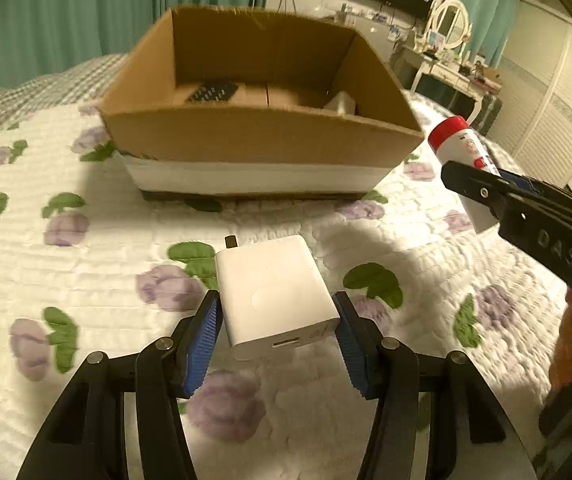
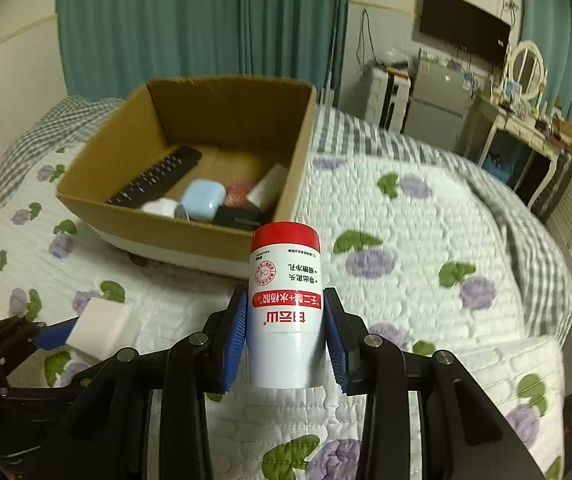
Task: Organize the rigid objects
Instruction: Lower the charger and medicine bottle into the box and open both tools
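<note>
My left gripper (image 1: pixel 277 312) is shut on a white charger block (image 1: pixel 276 294), its blue pads against both sides, held over the flowered quilt. My right gripper (image 2: pixel 286 320) is shut on a white bottle with a red cap (image 2: pixel 284 304), held upright in the air. That bottle (image 1: pixel 459 146) and the right gripper show at the right of the left wrist view. The charger (image 2: pixel 100 322) shows at the lower left of the right wrist view. An open cardboard box (image 1: pixel 262 140) stands ahead on the bed; in the right wrist view the box (image 2: pixel 174 236) holds a black remote (image 2: pixel 154 178), a light blue case (image 2: pixel 202 199) and other small items.
The bed is covered by a white quilt with purple flowers (image 2: pixel 405 248) and a grey checked blanket (image 2: pixel 365 132). Teal curtains (image 2: pixel 166 20) hang behind. A dressing table with a mirror (image 2: pixel 525 120) and a wall TV (image 2: pixel 463 28) stand at the far right.
</note>
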`<state>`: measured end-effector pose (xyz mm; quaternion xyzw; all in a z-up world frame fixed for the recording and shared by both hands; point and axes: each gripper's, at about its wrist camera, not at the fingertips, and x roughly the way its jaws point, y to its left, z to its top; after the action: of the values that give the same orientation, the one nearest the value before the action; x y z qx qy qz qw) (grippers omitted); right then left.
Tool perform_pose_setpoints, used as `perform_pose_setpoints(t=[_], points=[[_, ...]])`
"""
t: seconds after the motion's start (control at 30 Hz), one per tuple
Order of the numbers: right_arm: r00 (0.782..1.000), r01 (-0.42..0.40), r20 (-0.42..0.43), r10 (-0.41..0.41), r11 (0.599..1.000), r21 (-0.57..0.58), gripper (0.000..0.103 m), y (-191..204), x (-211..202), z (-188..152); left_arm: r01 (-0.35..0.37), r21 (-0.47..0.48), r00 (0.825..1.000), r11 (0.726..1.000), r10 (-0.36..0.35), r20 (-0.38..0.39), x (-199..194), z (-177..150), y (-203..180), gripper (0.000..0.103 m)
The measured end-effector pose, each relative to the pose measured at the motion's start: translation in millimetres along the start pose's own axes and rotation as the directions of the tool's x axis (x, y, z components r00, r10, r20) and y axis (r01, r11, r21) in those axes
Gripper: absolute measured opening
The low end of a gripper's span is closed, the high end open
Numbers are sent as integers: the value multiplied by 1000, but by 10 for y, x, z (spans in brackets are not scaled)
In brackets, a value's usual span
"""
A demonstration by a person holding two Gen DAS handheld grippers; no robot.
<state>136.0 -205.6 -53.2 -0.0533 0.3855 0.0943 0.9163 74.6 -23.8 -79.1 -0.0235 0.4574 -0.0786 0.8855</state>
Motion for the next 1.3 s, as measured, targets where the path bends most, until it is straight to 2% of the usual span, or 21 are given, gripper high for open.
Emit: perform_pose_setpoints(t=[0.2,0.37,0.57,0.63,0.73,0.9,1.13,1.3], points=[[999,-1,52,1,1000,-1,36,19,-250,108,17,-3,997,1000,-17,72,-298,201,21,56],[997,-15,82,15,1000,5,36,21,-424,273,30,3,988,1000,-30,150,-538,442,-5,55],[987,-37,158,41,999,-30,36,81,-656,676,50,18,972,999,-53,227,-769,855,4,53],[981,-41,189,49,998,-46,36,103,-691,877,33,34,966,999,-41,255,-766,990,-8,53],[971,-52,231,67,996,-70,36,142,-668,1157,30,50,959,998,-43,281,-667,1225,-9,53],[958,-75,271,92,994,-74,36,123,-496,1478,8,47,958,999,-21,284,-409,1527,3,53],[966,-83,238,96,994,-65,36,32,-53,1571,-35,53,958,998,18,286,-34,1846,12,53],[969,-97,223,108,994,-58,36,19,102,1584,-53,70,963,996,33,268,204,1974,2,53]])
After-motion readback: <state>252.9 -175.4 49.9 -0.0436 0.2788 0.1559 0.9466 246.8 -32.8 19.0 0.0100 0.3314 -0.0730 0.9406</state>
